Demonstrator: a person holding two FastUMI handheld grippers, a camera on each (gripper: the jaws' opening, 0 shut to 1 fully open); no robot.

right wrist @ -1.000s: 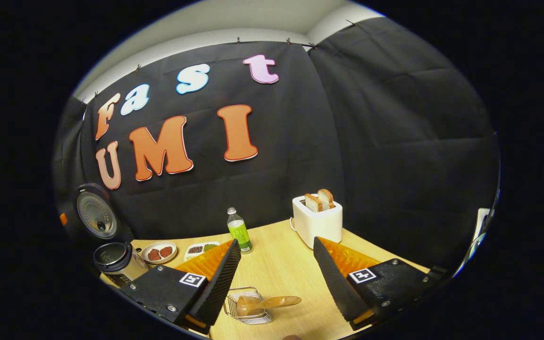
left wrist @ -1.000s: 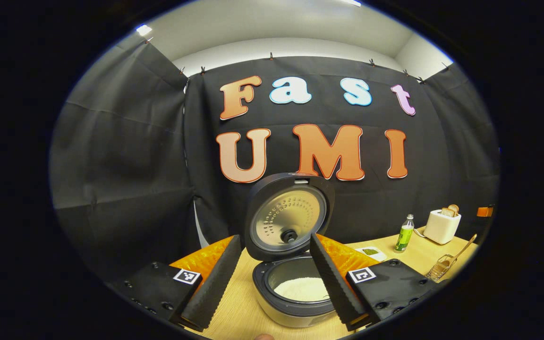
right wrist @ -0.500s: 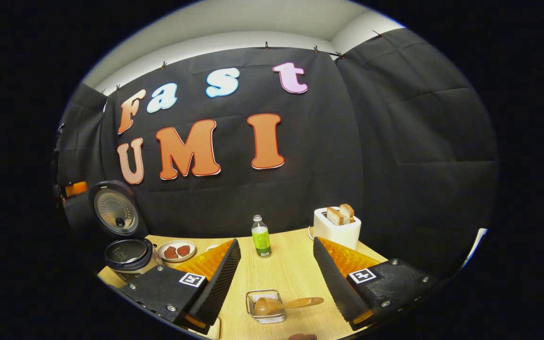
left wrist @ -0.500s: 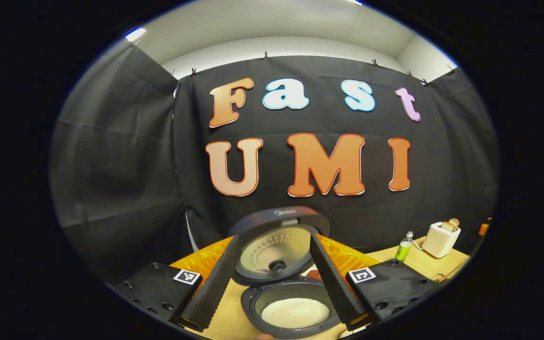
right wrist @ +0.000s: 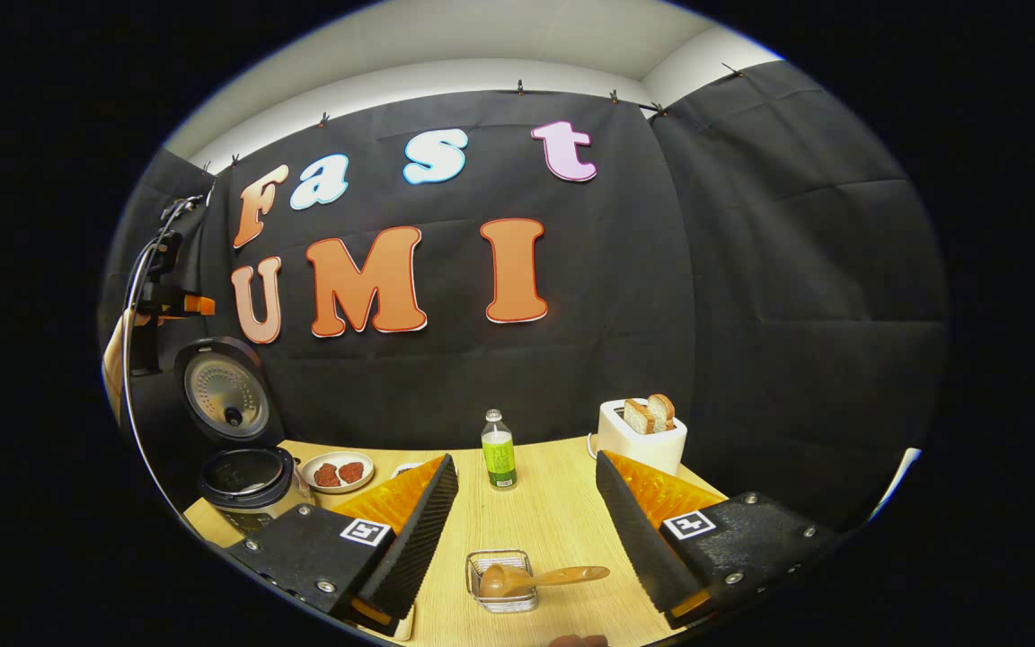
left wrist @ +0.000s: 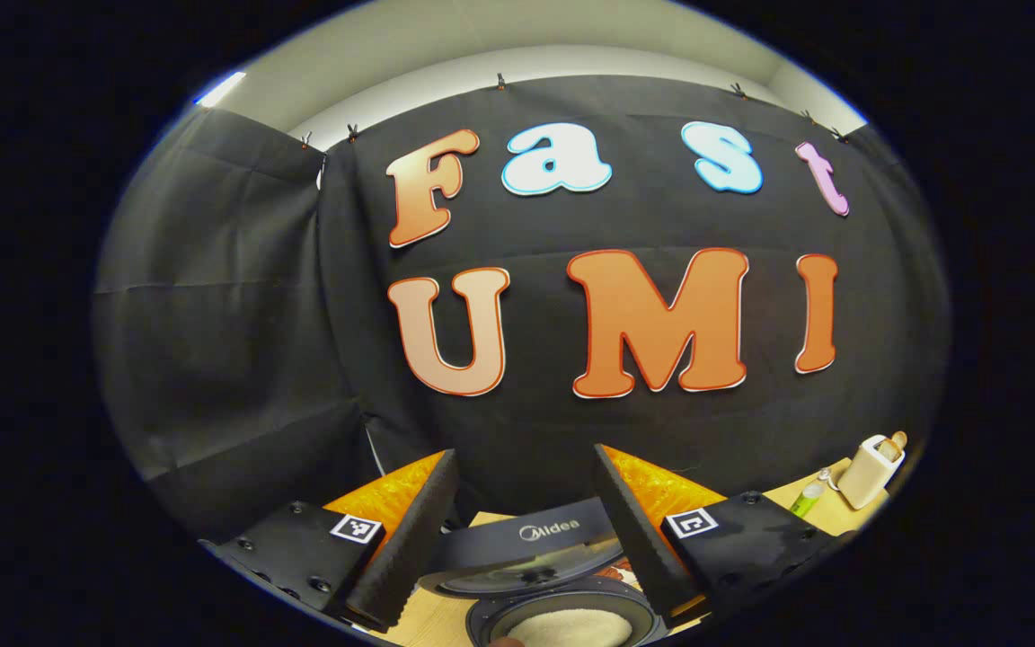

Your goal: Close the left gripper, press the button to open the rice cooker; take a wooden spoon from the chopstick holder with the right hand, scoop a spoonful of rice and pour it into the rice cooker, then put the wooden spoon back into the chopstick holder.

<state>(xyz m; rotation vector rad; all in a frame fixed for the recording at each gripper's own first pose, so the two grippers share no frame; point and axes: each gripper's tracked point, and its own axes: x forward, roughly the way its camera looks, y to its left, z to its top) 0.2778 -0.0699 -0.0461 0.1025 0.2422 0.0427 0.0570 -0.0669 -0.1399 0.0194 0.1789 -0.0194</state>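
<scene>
The rice cooker [right wrist: 246, 474] stands open at the table's left end, its lid [right wrist: 225, 393] raised. In the left gripper view the lid [left wrist: 526, 550] shows almost edge-on below my open left gripper [left wrist: 522, 454], with white rice [left wrist: 571, 626] in the pot. In the right gripper view the left gripper [right wrist: 163, 301] hangs high above the cooker, held by a hand [right wrist: 113, 359]. My right gripper [right wrist: 525, 458] is open and holds nothing. The wooden spoon [right wrist: 543, 578] rests in the wire chopstick holder [right wrist: 501, 589] just beyond and between its fingers.
A plate with red food [right wrist: 336, 472] lies beside the cooker. A green bottle [right wrist: 498, 449] and a white toaster [right wrist: 641, 433] with bread stand at the back of the wooden table [right wrist: 553, 512]. Toaster [left wrist: 872, 458] and bottle [left wrist: 807, 499] sit far right.
My left gripper has risen and moved in over the cooker, which slid to the bottom of its view. The right gripper turned slightly left and stays open over the holder.
</scene>
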